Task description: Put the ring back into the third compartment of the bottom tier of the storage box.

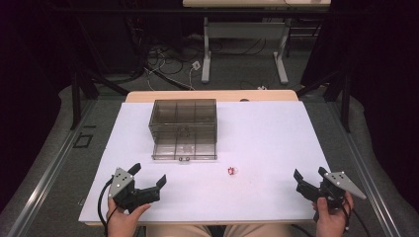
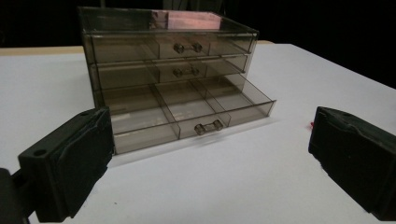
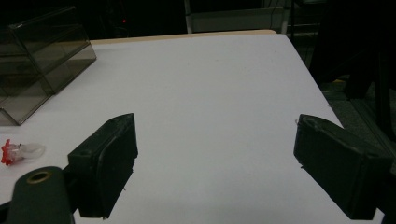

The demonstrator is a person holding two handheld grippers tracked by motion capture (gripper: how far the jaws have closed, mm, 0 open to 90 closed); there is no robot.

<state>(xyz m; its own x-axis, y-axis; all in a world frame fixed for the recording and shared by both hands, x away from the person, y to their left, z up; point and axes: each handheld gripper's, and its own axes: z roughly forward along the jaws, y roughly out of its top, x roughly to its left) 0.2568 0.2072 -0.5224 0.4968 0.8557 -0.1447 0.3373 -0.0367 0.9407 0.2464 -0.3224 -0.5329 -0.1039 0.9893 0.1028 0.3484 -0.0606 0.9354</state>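
A smoky clear drawer box (image 1: pixel 183 127) stands on the white table (image 1: pixel 267 133), far of centre-left, with its bottom drawer (image 2: pixel 187 114) pulled out and holding nothing. A small red and clear object (image 1: pixel 231 171) lies on the table in front of the box, to the right; it also lies at the left edge (image 3: pixel 16 151) of the right gripper view. My left gripper (image 1: pixel 148 174) is at the near left, open, aimed at the box with nothing between its jaws. My right gripper (image 1: pixel 310 174) is at the near right, open and holding nothing.
The table's near edge lies just below both hands. Beyond the far edge are table legs (image 1: pixel 206 54) and loose cables (image 1: pixel 168 64) on the floor. Dark stands flank the table on both sides.
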